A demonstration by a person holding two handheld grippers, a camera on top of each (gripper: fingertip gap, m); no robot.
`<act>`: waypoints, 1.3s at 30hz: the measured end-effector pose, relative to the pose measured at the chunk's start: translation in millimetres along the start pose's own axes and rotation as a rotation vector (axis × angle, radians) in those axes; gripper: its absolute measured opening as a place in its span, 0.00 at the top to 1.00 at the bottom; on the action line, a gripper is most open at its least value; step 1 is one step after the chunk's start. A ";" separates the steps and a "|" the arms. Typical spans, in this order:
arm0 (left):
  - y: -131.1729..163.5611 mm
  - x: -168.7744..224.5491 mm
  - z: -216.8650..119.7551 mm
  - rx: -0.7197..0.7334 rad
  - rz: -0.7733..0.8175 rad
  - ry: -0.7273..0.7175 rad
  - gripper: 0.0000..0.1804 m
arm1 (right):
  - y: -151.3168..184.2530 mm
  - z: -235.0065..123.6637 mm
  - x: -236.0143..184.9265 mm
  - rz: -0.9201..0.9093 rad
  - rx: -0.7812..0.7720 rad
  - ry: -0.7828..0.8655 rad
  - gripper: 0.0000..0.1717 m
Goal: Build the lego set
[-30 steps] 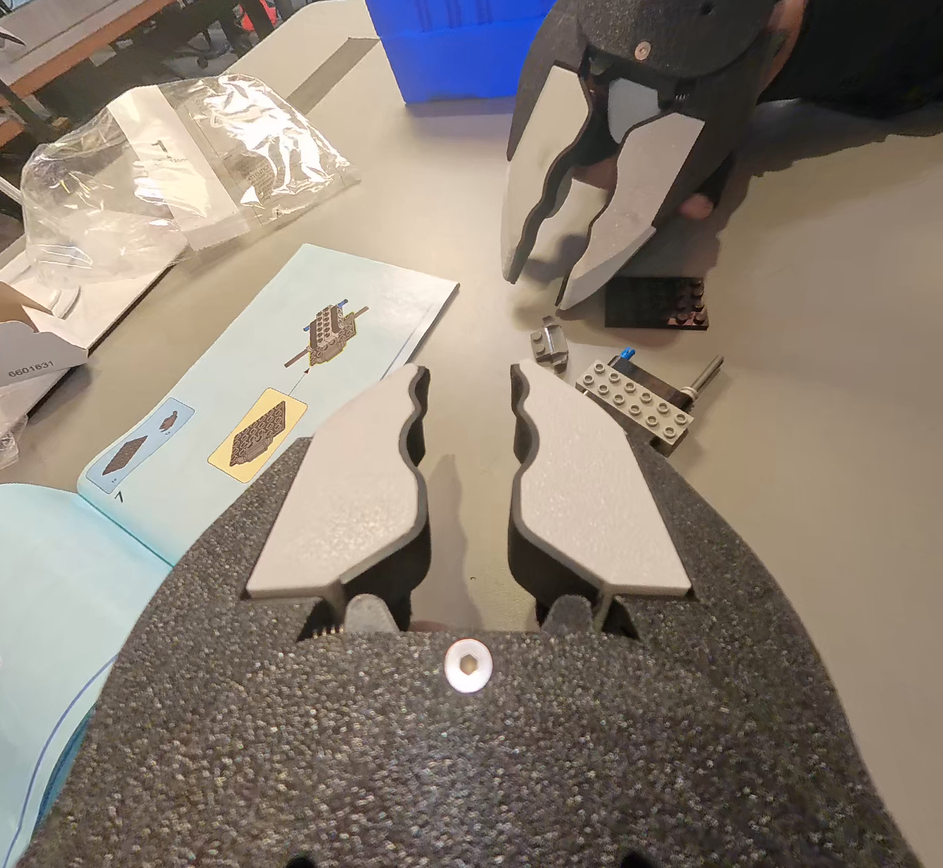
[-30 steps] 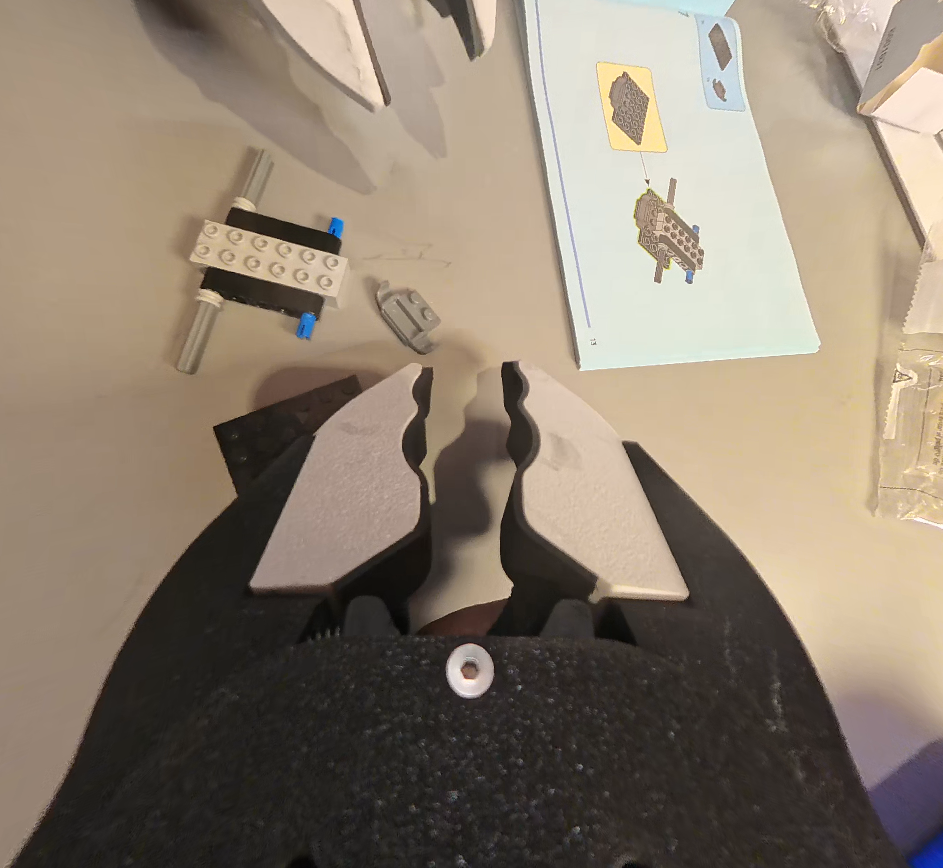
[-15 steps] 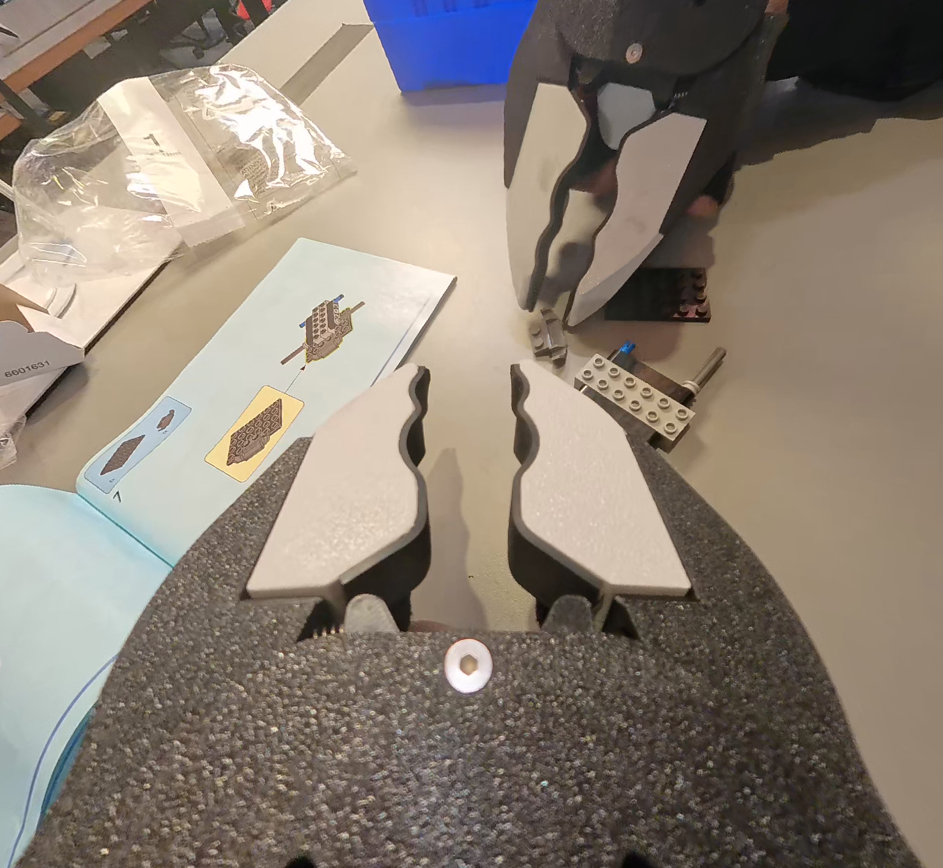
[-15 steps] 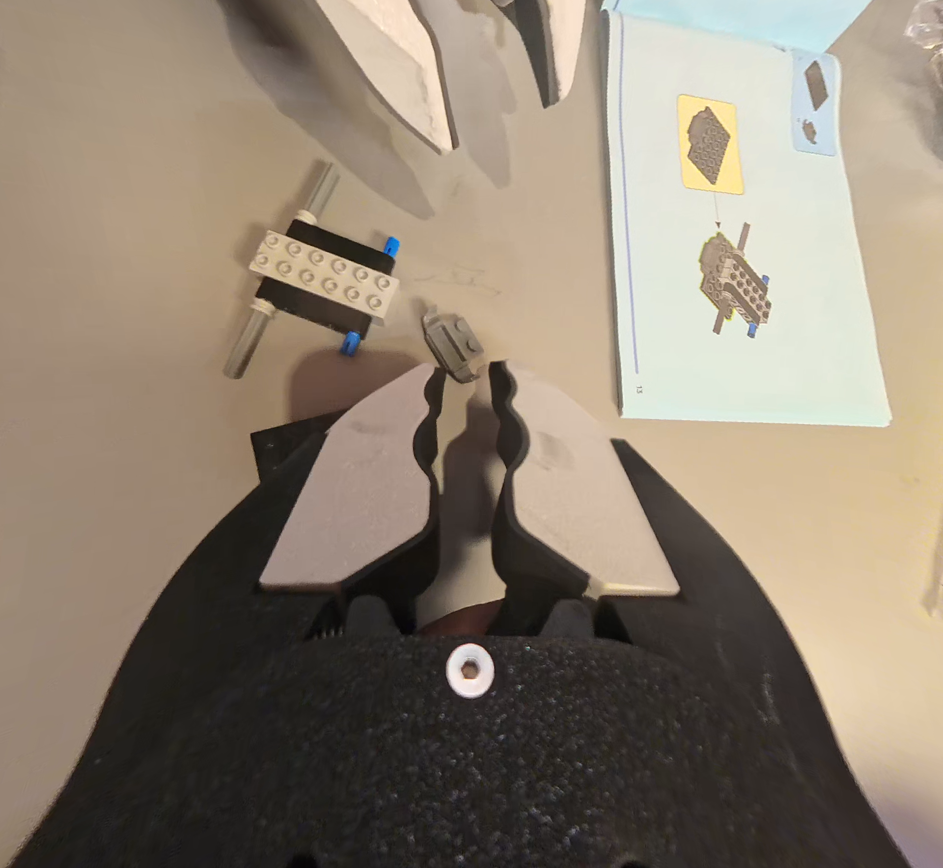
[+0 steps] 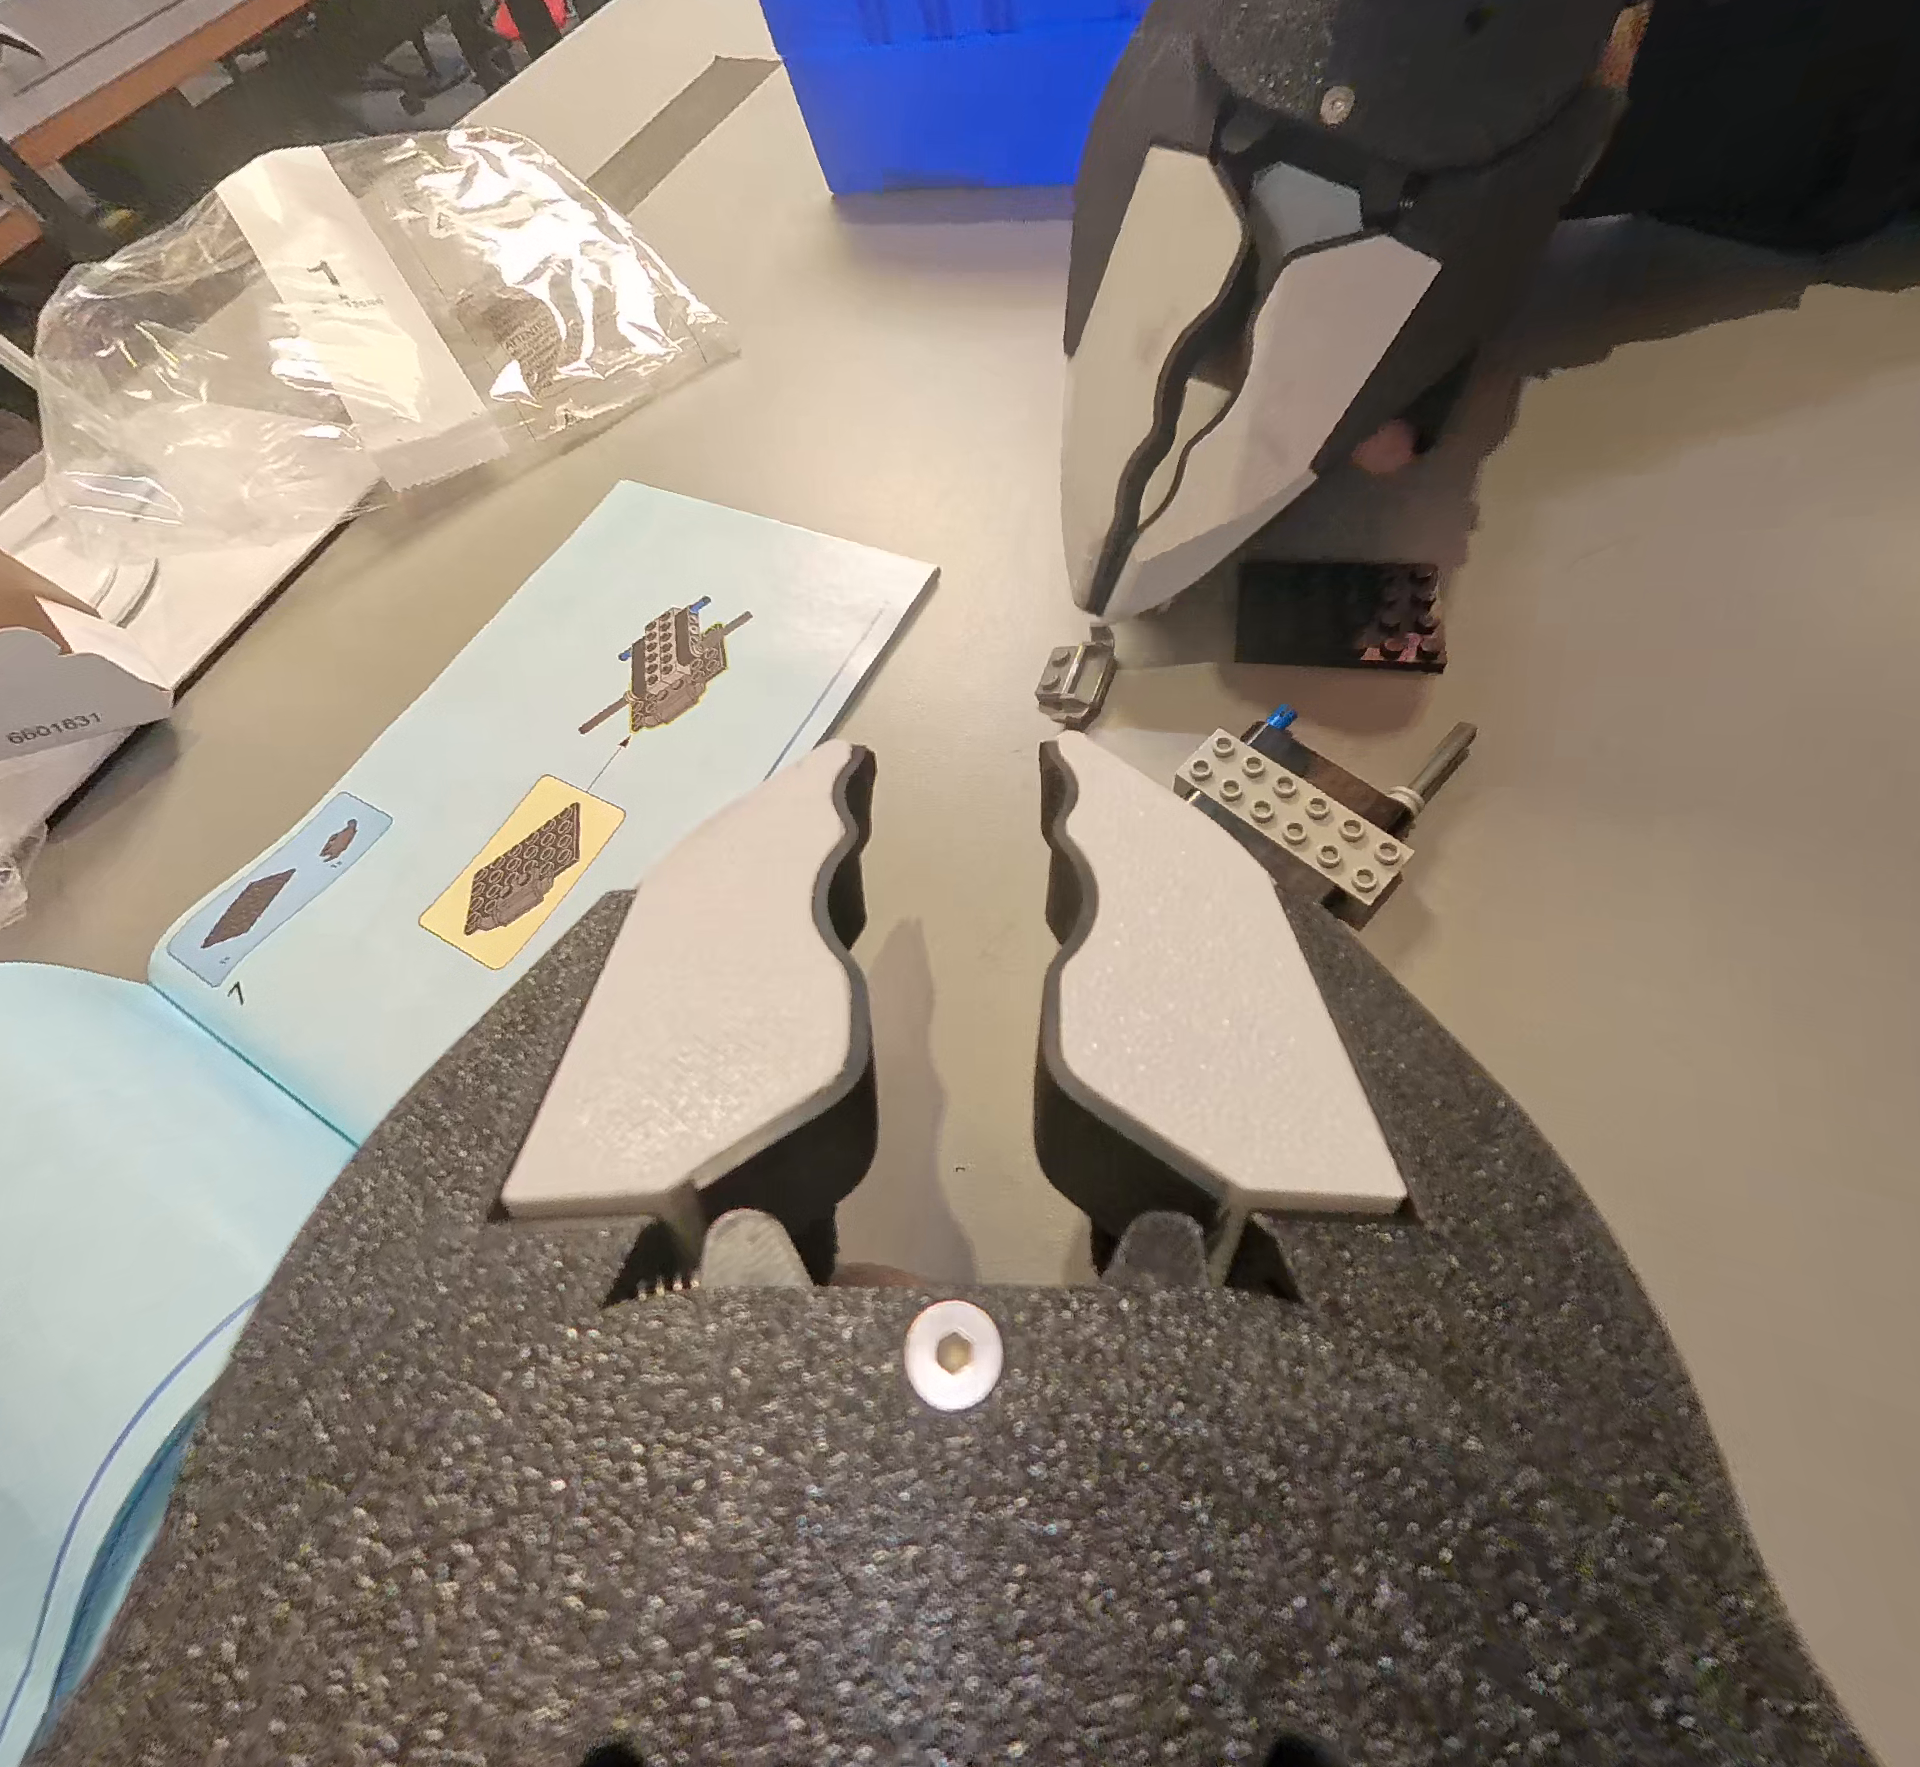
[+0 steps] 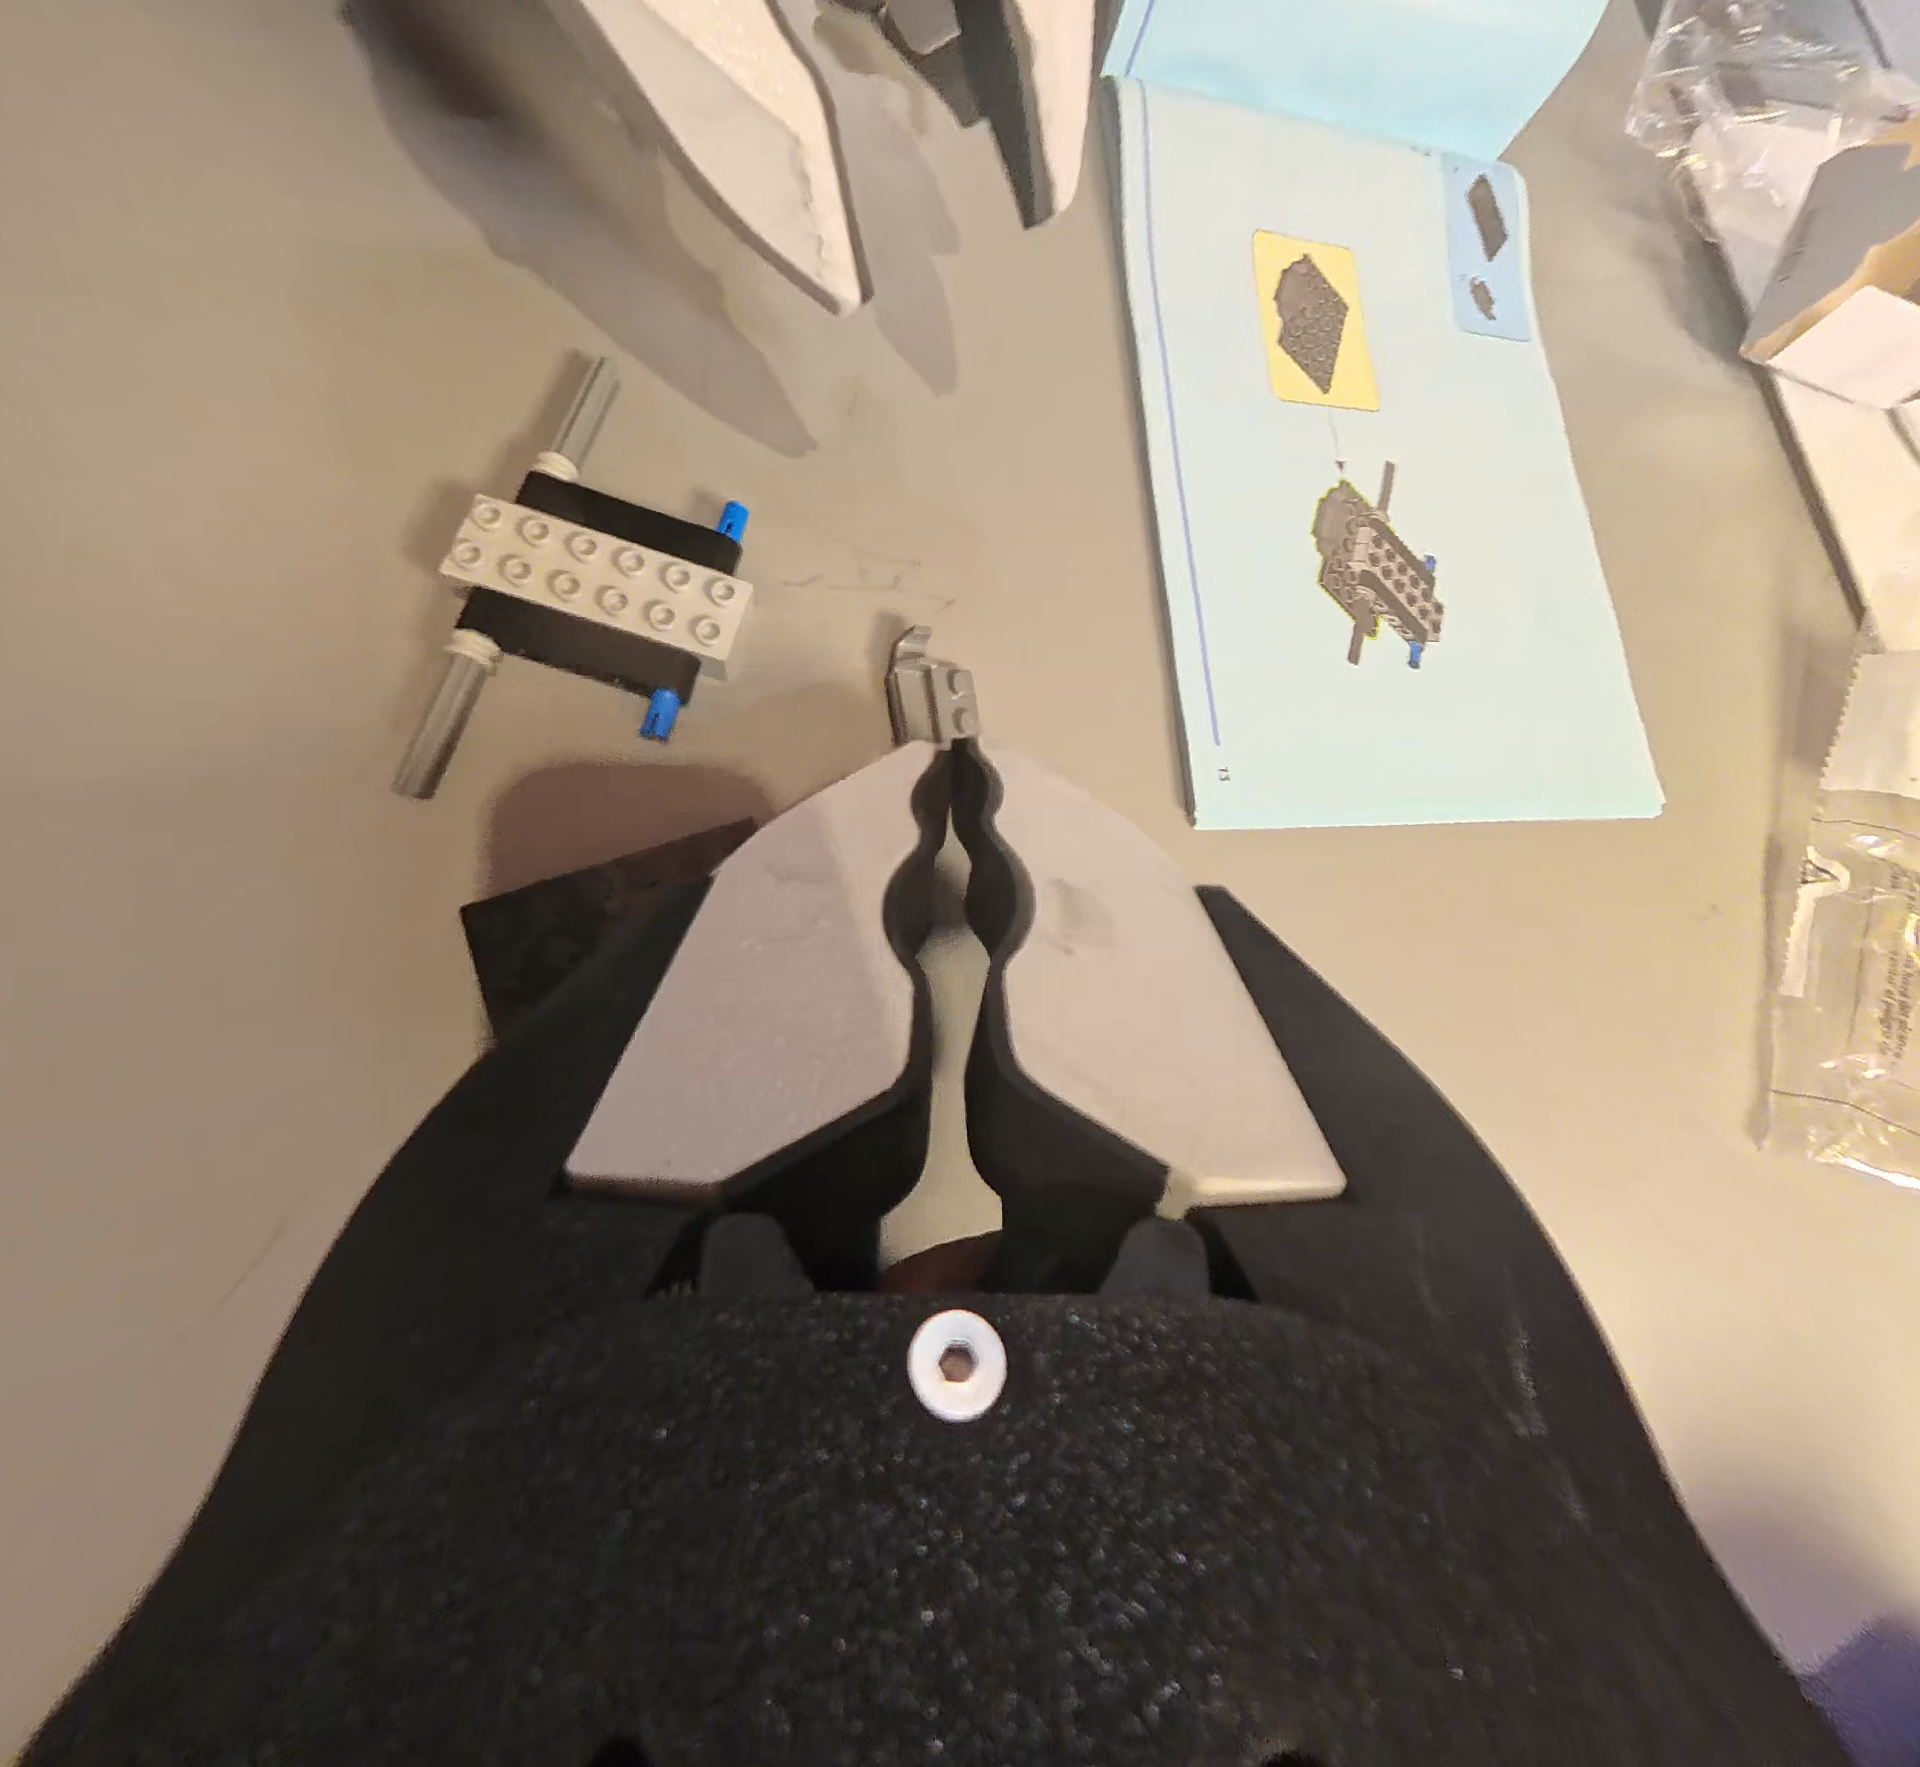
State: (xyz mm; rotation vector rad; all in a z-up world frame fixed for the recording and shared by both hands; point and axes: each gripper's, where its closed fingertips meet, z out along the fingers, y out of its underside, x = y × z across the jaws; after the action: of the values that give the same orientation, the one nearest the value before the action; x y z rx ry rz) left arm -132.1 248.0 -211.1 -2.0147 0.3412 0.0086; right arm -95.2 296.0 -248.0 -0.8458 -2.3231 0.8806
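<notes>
Right gripper (image 6: 951,756) is pinching its tips together on the near edge of a small grey clip piece (image 6: 932,694) lying on the beige table (image 6: 260,990). Left gripper (image 5: 956,761) is hovering with jaws apart and bare, just short of that piece. Grey studded axle assembly (image 5: 1299,824) and black plate (image 5: 1340,616) are sitting beside them; instruction booklet (image 5: 520,761) is lying open to the left.
</notes>
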 end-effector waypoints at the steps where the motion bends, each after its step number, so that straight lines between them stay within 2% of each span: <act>1: -0.2 -0.8 -0.6 0.002 -0.019 0.000 0.83 | -0.6 -1.9 2.8 0.011 0.010 0.023 1.00; 6: -6.5 -1.6 -1.3 0.039 -0.243 0.050 0.83 | 1.9 -9.2 9.4 0.043 0.016 0.107 1.00; 8: -6.8 -2.6 -1.3 0.045 -0.278 0.058 0.83 | 5.7 -7.7 9.3 0.029 -0.010 0.120 1.00; 15: -5.6 -2.9 -1.5 0.042 -0.280 0.054 0.83 | 9.5 -2.6 6.1 0.058 -0.044 0.060 0.90; 22: -4.9 -2.6 -1.3 0.038 -0.278 0.052 0.83 | 10.1 3.4 0.0 0.120 -0.074 -0.019 0.85; 31: -3.3 -2.8 -1.3 0.030 -0.287 0.055 0.83 | 3.3 11.4 -4.4 0.151 -0.078 -0.084 0.85; 39: -3.3 -3.0 -1.4 0.030 -0.291 0.058 0.83 | 3.2 11.2 -6.6 0.143 -0.078 -0.078 0.91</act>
State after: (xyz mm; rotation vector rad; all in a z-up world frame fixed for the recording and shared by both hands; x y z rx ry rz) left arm -134.4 248.9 -207.1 -2.0204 0.0812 -0.2356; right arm -96.8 288.9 -259.2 -1.0382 -2.4020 0.9015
